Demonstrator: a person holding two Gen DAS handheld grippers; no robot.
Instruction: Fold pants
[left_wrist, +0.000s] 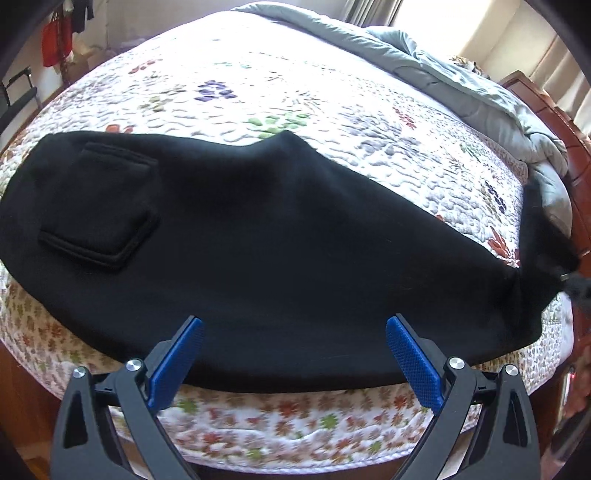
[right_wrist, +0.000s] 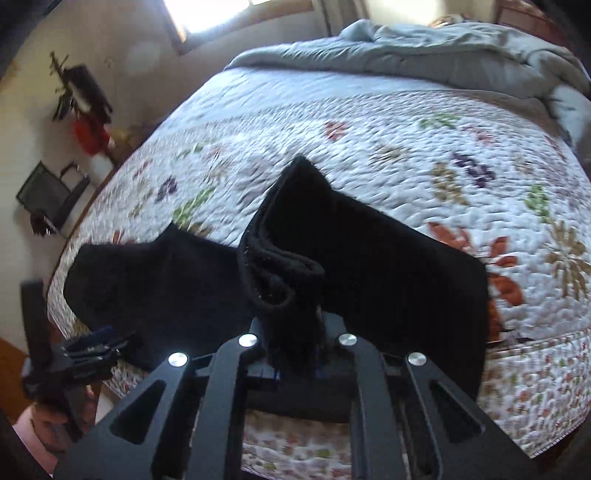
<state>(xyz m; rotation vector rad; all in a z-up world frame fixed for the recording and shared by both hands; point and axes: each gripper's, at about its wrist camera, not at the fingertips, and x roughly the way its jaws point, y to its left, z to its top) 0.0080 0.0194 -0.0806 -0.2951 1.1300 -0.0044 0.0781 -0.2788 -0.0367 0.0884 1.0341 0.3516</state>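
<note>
The black pants were spread along the near edge of the quilted bed. The left tongs were held wide apart above them, gripping nothing. The hem end was pinched and lifted in the closed right tongs.
</note>
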